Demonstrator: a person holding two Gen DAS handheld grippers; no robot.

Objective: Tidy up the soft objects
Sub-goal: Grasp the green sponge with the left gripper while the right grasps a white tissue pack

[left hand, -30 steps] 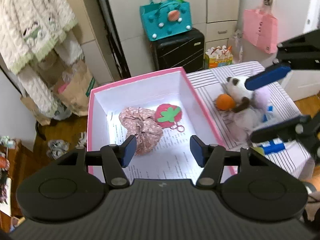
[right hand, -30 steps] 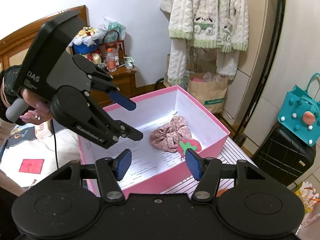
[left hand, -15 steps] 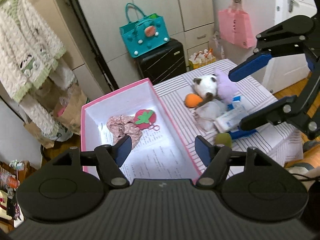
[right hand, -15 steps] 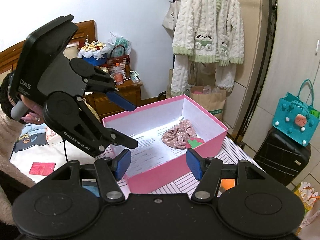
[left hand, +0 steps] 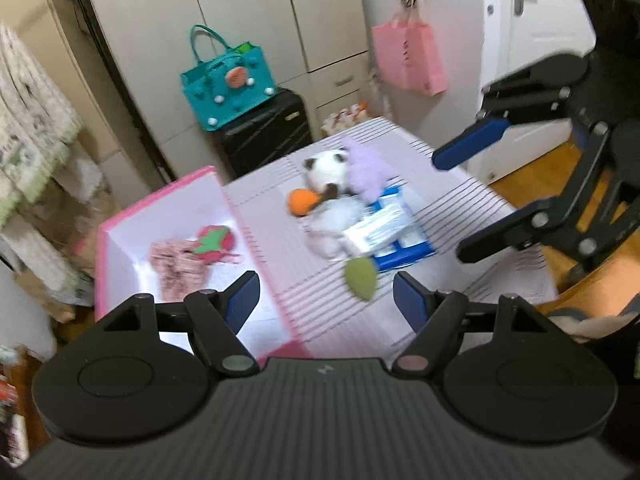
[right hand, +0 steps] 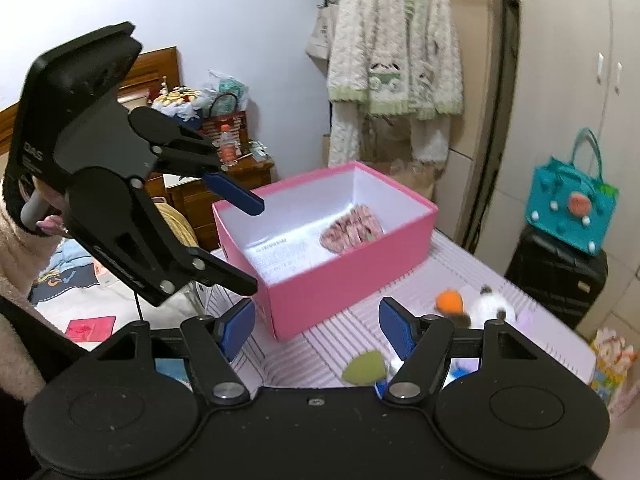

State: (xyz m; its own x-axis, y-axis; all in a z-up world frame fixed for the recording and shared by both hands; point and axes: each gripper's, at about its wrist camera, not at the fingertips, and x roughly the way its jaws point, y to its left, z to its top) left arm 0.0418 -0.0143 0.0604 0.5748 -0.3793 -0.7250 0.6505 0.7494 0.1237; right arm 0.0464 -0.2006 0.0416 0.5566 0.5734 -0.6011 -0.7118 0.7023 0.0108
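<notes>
A pink box [left hand: 160,196] [right hand: 348,276] stands on a striped table [left hand: 304,312]. In it lie a floral scrunchie [left hand: 176,264] [right hand: 352,228] and a red strawberry piece [left hand: 214,242]. On the table lie an orange ball [left hand: 302,202] [right hand: 450,300], a black-and-white plush [left hand: 324,166] [right hand: 490,306], a purple plush [left hand: 366,168], a white soft item [left hand: 332,220], tissue packs [left hand: 392,232] and a green sponge [left hand: 362,278] [right hand: 366,368]. My left gripper [left hand: 326,304] [right hand: 248,240] is open and empty above the box's near corner. My right gripper [right hand: 316,328] [left hand: 468,200] is open and empty over the table's right side.
A teal bag [left hand: 228,80] sits on a black suitcase [left hand: 264,136] behind the table. A pink bag [left hand: 408,60] hangs at the back right. A fuzzy robe [right hand: 394,52] hangs beyond the box. A wooden nightstand [right hand: 224,184] stands on the left.
Both grippers have drawn back and up from the box, so more of the table and its pile shows. Both stay open and empty. The left view has swung right.
</notes>
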